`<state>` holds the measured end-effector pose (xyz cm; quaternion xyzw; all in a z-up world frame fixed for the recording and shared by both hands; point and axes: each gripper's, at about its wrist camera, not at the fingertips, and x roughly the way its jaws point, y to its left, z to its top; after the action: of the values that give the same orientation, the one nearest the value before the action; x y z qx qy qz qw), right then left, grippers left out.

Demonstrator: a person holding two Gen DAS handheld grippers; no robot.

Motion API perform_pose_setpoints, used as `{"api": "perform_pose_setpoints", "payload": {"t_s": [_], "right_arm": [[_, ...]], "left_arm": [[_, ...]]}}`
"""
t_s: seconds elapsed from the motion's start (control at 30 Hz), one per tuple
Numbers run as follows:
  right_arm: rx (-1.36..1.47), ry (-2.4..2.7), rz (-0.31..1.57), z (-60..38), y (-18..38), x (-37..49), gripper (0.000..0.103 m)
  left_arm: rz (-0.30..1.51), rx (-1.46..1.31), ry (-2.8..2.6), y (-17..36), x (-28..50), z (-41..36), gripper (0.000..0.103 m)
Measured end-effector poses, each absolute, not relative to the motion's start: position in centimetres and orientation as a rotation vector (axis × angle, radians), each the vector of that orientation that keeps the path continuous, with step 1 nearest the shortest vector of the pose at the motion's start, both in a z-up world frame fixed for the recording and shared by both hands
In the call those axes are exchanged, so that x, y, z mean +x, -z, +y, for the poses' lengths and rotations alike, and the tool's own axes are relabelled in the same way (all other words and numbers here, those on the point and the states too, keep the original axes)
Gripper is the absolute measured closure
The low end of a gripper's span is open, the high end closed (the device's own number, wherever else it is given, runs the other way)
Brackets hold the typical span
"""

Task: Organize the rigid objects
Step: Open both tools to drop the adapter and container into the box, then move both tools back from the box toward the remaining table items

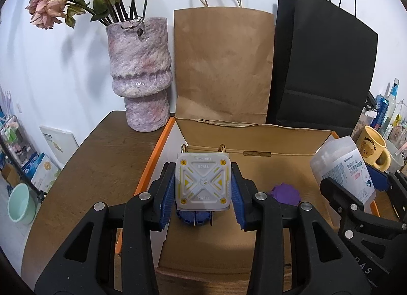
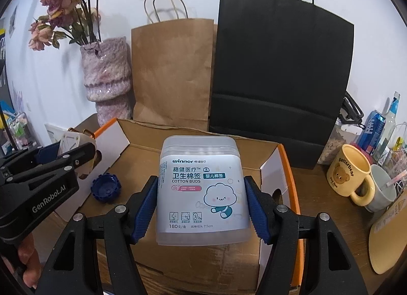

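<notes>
My left gripper (image 1: 203, 188) is shut on a white square power adapter (image 1: 203, 181) with yellow marks, held over the left part of an open cardboard box (image 1: 254, 139). My right gripper (image 2: 201, 206) is shut on a translucent cotton buds box (image 2: 201, 193), held over the same cardboard box (image 2: 193, 137). A purple-blue round cap (image 2: 105, 187) lies on the box floor; in the left wrist view the cap (image 1: 285, 193) sits right of the adapter. The left gripper with the adapter (image 2: 70, 142) shows at the left of the right wrist view. The cotton buds box (image 1: 343, 167) shows at the right of the left wrist view.
A pink vase (image 1: 140, 71) with dried roses stands behind the box at left. A brown paper bag (image 1: 223, 61) and a black paper bag (image 1: 323, 66) stand against the wall. A yellow bear mug (image 2: 351, 178), a grey cup (image 2: 381, 190) and cans stand at right. The brown table (image 1: 96, 162) extends left.
</notes>
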<state>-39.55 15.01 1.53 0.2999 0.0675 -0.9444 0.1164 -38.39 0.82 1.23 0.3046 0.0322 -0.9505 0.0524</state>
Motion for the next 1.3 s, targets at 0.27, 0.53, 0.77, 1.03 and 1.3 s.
{"api": "perform_pose_setpoints", "payload": {"t_s": [0.27, 0.53, 0.77, 1.03, 1.3], "right_arm": [[0.926, 2.754, 0.211, 14.9, -0.3, -40.3, 0.032], [0.988, 2.744, 0.203, 15.3, 0.4, -40.9, 0.014], [0.97, 2.77, 0.181, 15.8, 0.0, -40.8, 0.013], [0.965, 2.767, 0.18, 15.8, 0.0, -40.8, 0.013], [0.965, 2.768, 0.182, 15.8, -0.1, -40.7, 0.013]], "left_arm": [[0.077, 0.979, 2.878, -0.3, -39.5, 1.0, 0.068], [0.07, 0.925, 2.875, -0.8, -39.1, 0.8, 0.015], [0.102, 0.873, 2.877, -1.5, -38.5, 0.2, 0.001], [0.098, 0.878, 2.873, -1.4, -38.5, 0.3, 0.0], [0.11, 0.881, 2.87, -1.5, -38.3, 0.1, 0.0]]}}
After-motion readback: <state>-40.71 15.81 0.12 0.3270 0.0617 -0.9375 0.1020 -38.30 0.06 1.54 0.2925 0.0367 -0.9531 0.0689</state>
